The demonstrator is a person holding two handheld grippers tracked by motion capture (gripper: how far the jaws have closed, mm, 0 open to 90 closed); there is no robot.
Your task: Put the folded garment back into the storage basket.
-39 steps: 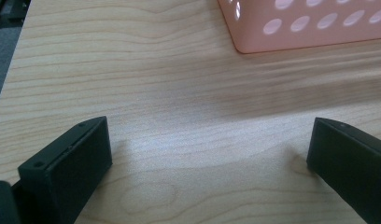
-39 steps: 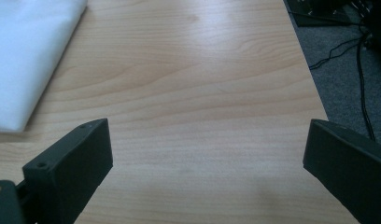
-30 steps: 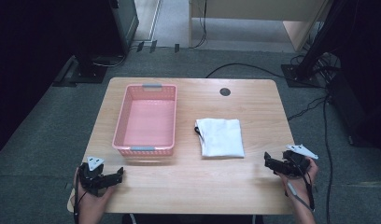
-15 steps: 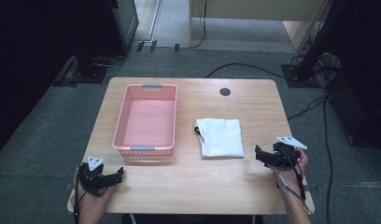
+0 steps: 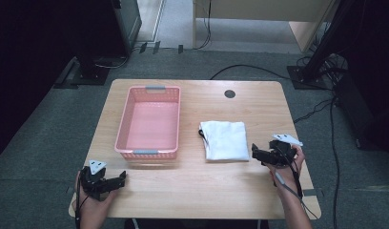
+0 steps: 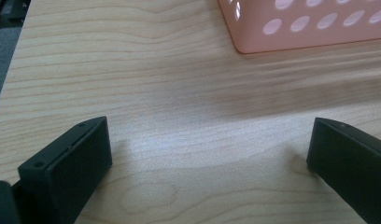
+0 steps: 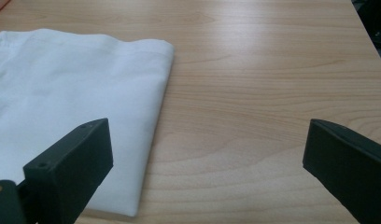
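A folded white cloth lies flat on the wooden table, right of centre; it also fills the left of the right gripper view. My right gripper is open just off the cloth's right front corner, its jaws wide apart and one jaw over the cloth's edge. A pink perforated basket stands empty at the left of the table; its corner shows at the top of the left gripper view. My left gripper is open near the front left corner, over bare wood in front of the basket.
A round dark cable hole sits near the table's far edge. Black cables run over the grey floor behind the table, and dark equipment stands flank it at left and right.
My right gripper has moved left, from near the table's right edge up to the cloth's right side. The left gripper has stayed in place.
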